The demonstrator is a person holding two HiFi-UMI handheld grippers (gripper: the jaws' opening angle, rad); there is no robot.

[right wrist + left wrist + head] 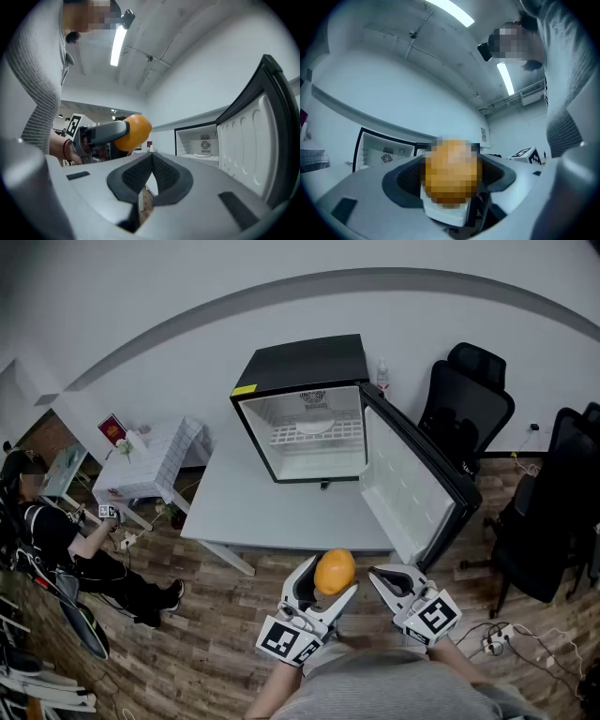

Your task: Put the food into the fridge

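Observation:
An orange (335, 571) sits between the jaws of my left gripper (322, 585), which is shut on it just off the near edge of the grey table (267, 512). In the left gripper view the orange (451, 171) fills the gap between the dark pads. My right gripper (391, 583) hangs beside it to the right, jaws shut with nothing between them; its own view shows the pads (150, 176) meeting and the orange (133, 132) at left. The small black fridge (305, 409) stands on the table with its door (419, 479) swung open to the right.
A white plate (314, 427) lies on the fridge's wire shelf. Black office chairs (464, 409) stand right of the table, and another (553, 512) is further right. A small white side table (150, 460) and a seated person (56, 540) are at the left. The floor is wood.

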